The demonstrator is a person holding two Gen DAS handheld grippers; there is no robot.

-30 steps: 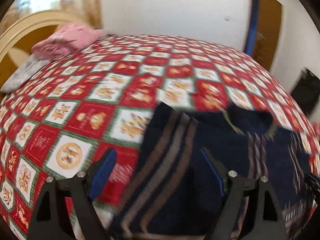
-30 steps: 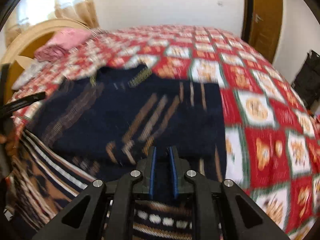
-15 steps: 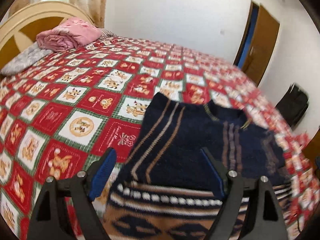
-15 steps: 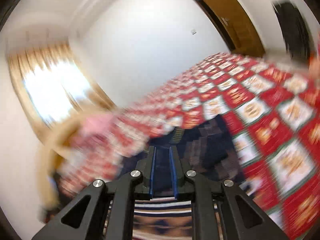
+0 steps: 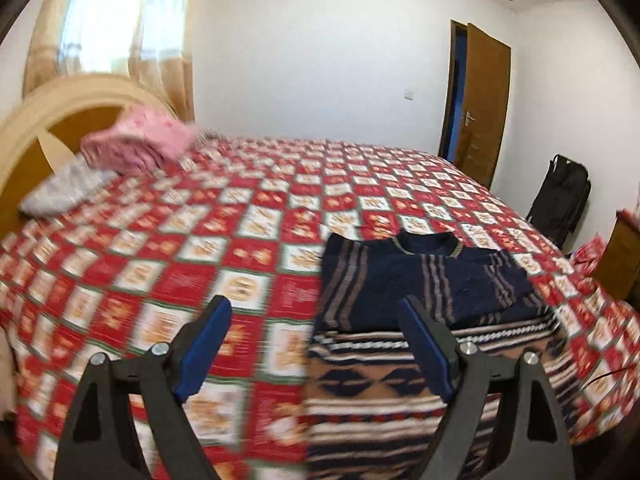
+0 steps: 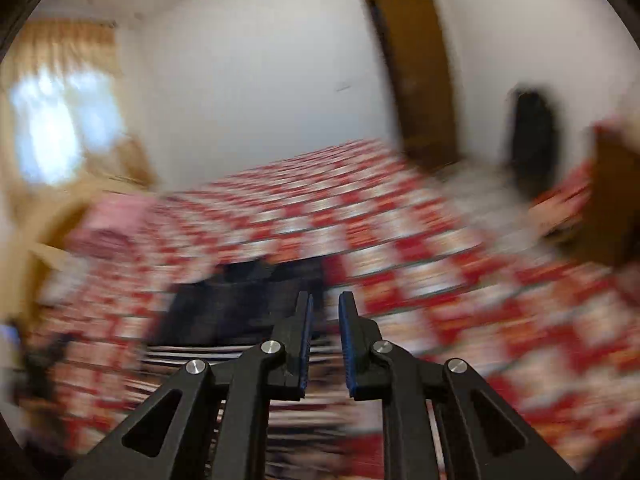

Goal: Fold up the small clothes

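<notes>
The dark navy sweater (image 5: 424,292) lies flat on the red checkered bedspread (image 5: 224,240), its upper part folded down over the lower body. Thin tan stripes run along the folded sleeves; the exposed lower panel shows tan, white and navy bands with diamond motifs. The left gripper (image 5: 316,348) hovers above its left edge, jaws spread wide, nothing between them. The right gripper (image 6: 323,344) has its fingers drawn nearly together; in this blurred view they appear to hold nothing.

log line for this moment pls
left gripper open, just widened, empty | right gripper shut | sweater flat on bed
</notes>
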